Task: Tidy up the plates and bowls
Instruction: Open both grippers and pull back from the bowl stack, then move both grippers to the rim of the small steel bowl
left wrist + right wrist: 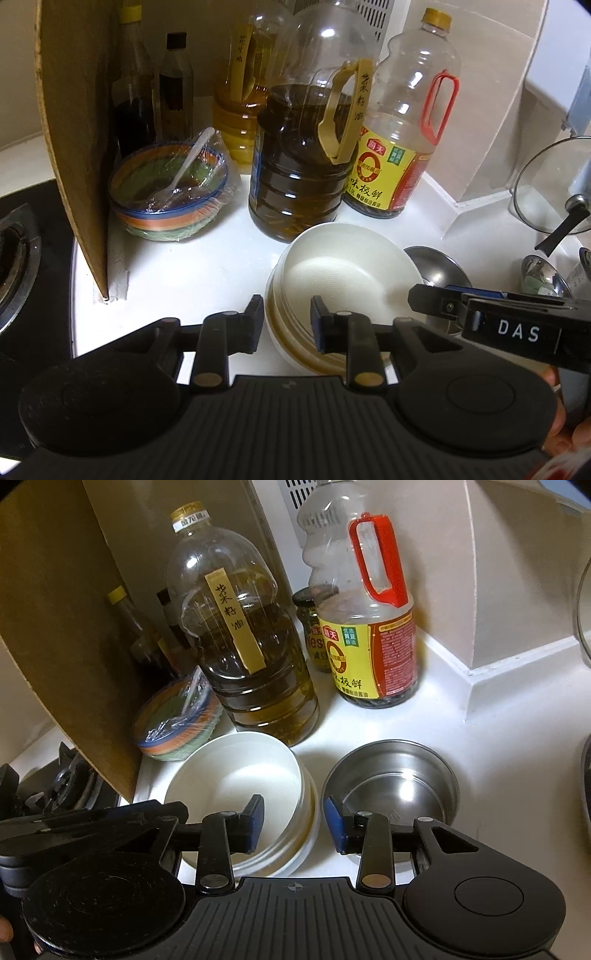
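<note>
A stack of nested white bowls (343, 266) (236, 775) stands on the white counter (192, 273), in front of the oil bottle. My left gripper (286, 323) straddles the stack's near-left rim, one finger outside and one inside, with its jaws a little apart. My right gripper (295, 825) is open across the stack's right rim, with a clear gap on both sides. One of its fingers (424, 302) reaches in from the right in the left wrist view. A steel bowl (391, 786) (432, 266) sits just to the right of the white stack.
Behind stand a dark oil bottle (299, 155) (251, 653) and a soy sauce bottle (399, 147) (369, 646). Striped bowls under plastic film (170, 195) (173, 731) sit at the left. A cardboard sheet (74, 129) screens the gas stove (14, 258). A glass lid (546, 184) leans at the right.
</note>
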`<action>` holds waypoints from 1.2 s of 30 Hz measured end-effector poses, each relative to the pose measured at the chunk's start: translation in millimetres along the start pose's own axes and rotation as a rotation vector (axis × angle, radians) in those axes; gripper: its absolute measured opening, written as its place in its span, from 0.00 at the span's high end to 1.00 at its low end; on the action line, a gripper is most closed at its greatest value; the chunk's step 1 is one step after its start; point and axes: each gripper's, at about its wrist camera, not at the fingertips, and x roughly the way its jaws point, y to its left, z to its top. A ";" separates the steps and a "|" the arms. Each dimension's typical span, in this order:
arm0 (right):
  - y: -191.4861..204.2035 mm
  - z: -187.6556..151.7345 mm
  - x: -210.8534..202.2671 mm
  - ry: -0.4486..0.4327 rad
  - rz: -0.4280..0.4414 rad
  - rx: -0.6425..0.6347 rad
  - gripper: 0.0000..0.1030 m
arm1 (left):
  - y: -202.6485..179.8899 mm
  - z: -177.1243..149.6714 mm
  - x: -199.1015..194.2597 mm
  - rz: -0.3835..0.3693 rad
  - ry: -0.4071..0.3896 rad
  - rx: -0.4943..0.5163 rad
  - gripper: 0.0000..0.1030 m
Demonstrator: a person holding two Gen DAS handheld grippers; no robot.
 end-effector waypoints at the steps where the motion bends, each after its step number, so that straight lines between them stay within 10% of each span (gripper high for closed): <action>1: 0.0 -1.2 -2.2 -0.001 0.001 0.002 0.61 | -0.7 -0.8 -2.6 0.001 -0.004 0.003 0.72; 36: -10.3 -87.5 -58.8 0.025 -0.052 0.099 0.47 | -25.0 -74.4 -46.1 -0.060 0.064 0.067 0.57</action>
